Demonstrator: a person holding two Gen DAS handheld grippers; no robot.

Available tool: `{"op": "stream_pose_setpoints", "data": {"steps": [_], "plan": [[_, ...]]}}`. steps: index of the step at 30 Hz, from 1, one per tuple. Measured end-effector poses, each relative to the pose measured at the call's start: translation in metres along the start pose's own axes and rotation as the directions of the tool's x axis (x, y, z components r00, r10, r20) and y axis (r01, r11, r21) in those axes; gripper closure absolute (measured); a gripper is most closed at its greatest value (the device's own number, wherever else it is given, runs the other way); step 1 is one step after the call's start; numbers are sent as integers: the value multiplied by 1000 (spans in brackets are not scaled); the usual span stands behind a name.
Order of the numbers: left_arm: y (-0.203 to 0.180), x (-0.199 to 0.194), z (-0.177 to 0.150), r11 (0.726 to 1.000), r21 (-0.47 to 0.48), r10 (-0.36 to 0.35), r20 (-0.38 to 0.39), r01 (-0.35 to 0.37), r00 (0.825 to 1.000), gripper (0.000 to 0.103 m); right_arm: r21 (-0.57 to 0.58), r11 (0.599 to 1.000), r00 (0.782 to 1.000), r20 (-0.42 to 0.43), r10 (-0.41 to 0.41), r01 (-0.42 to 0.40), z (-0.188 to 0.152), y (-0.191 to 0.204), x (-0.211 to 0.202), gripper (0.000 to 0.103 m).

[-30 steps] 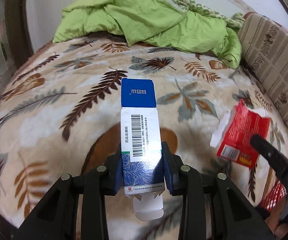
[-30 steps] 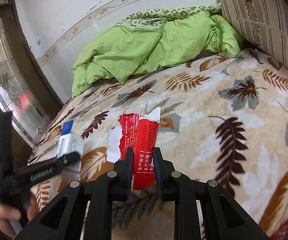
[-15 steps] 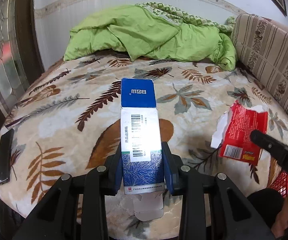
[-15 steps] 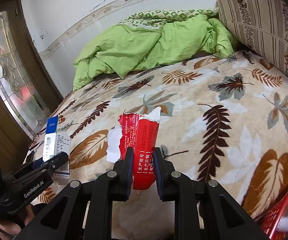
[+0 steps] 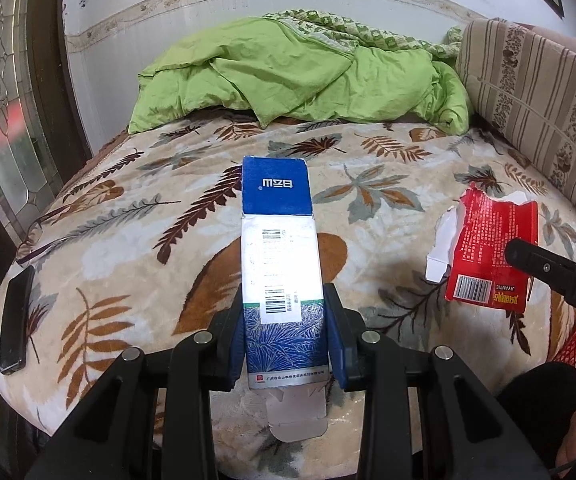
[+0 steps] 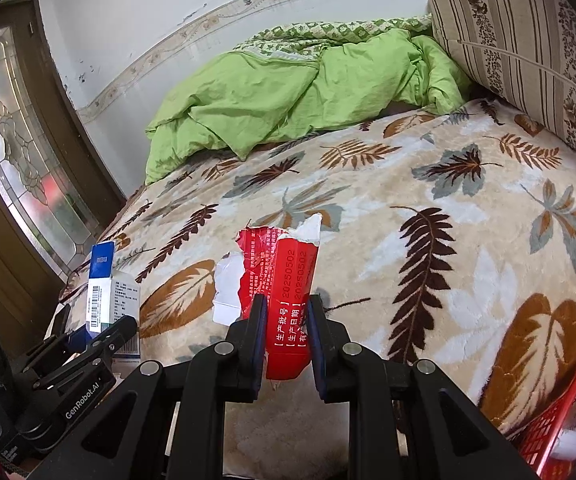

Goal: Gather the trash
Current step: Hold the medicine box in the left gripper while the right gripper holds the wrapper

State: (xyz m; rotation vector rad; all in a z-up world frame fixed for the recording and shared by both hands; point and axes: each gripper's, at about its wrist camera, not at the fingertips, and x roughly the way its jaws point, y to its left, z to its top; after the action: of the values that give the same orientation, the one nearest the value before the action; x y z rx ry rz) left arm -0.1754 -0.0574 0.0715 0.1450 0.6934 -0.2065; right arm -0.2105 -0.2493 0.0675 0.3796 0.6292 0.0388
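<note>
My left gripper is shut on a tall blue and white carton, held upright above the leaf-patterned blanket; its bottom flap hangs open. My right gripper is shut on a torn red carton with a ragged white top edge. In the left wrist view the red carton hangs at the right with the right gripper's black finger across it. In the right wrist view the blue and white carton and the left gripper's black body show at the lower left.
A red mesh basket sits at the lower right by the bed's edge. A dark phone lies on the blanket's left edge. A crumpled green quilt fills the far end, with a striped cushion at the right.
Both grippers have drawn back from the bed, each still holding its carton; more of the wall, blanket edge and red basket now shows. Most of this shift came in the earlier half second.
</note>
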Motion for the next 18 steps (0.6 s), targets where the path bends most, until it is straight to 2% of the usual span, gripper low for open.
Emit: {"op": "stream_pose_setpoints", "data": {"steps": [18], "plan": [[-4, 1, -1, 1000, 13, -1, 3, 1, 1000, 70, 4, 1000, 1000, -13, 7, -7, 0, -2, 5, 83]]}}
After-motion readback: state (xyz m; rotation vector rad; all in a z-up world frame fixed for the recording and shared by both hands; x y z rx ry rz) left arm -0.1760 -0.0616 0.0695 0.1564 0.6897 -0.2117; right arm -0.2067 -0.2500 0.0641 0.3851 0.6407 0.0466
